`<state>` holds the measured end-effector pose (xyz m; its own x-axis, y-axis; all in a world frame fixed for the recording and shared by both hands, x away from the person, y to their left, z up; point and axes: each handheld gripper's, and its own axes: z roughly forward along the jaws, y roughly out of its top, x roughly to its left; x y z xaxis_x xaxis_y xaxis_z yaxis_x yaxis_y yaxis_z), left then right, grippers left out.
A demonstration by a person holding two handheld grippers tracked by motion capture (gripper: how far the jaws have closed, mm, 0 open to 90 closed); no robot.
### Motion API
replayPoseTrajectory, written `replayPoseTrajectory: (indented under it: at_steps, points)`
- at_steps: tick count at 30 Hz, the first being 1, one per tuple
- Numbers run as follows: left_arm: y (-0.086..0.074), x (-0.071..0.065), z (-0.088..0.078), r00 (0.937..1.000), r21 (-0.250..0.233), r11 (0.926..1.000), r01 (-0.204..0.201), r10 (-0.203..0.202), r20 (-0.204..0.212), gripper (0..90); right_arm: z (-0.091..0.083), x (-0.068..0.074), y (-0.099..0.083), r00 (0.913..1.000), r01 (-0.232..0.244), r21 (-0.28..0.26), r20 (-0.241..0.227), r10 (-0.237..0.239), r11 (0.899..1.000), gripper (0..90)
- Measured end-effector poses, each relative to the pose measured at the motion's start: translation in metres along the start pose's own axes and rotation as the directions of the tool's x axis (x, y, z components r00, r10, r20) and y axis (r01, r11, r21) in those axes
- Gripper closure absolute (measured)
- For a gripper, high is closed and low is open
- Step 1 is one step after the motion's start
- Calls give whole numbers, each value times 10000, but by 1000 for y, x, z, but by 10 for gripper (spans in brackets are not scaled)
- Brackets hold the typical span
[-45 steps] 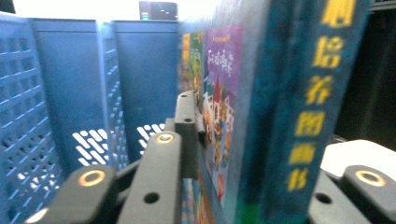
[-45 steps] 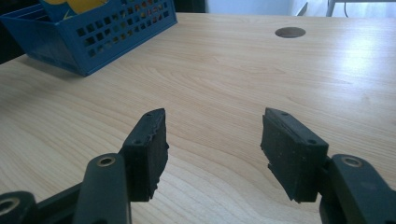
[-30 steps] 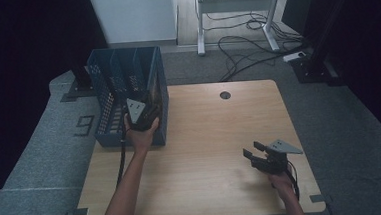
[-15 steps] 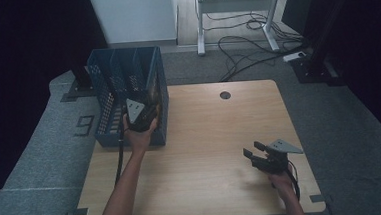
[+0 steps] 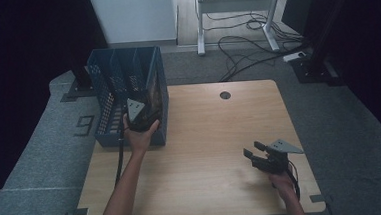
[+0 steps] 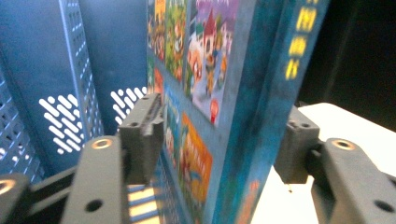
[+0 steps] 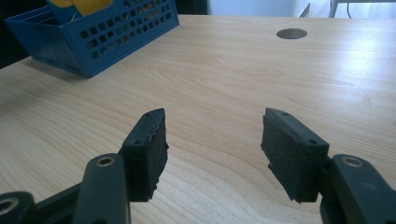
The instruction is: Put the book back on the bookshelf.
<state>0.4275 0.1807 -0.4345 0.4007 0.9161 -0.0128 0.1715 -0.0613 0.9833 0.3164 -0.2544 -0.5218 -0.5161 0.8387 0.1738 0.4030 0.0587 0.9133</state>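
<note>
The book [image 6: 219, 93] stands upright in the blue file rack [image 5: 108, 82] that sits on the table's [image 5: 200, 137] far left corner, in the compartment nearest the rack's right wall. Its cover is a patchwork of bright cartoon panels, and its teal spine carries a column of yellow characters, too blurred for me to read. On the grey floor mat just off the table's left edge there is a large pale figure that looks like a 9 [image 5: 85, 125].

The left gripper [image 6: 219, 140] is at the rack's near end, with the book between its two black jaws. The jaws have just been opening: in the left gripper view the left pad [image 6: 142, 135] stands beside the cover and the right pad [image 6: 296, 149] stands off the spine with a sliver of gap, so the book is straddled and not pinched. In the high view the person's left hand [image 5: 140, 135] holds that gripper against the rack's near wall, its cable hanging down past the forearm.

The right gripper [image 7: 212, 149] rests low over the bare wood near the table's near right corner, jaws well apart with nothing between them, pointing toward the rack. A round cable hole [image 5: 225, 95] sits by the far edge.
</note>
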Motion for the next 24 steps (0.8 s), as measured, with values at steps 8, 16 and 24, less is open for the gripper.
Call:
replayPoseTrajectory:
  at_steps: [8,16,24]
  points:
    - [0,5,-19,9991,448,9989,142,-159,396,321,0,-2,0,10000,-38,-17,50,38,10000,391]
    - [-8,2,-39,9953,849,9961,243,-321,917,299,-4,-6,0,9997,-233,-45,92,233,9997,385]
    - [-18,1,-65,9836,1319,9894,605,-816,1611,295,-2,-10,-3,9993,-316,69,180,314,9995,384]
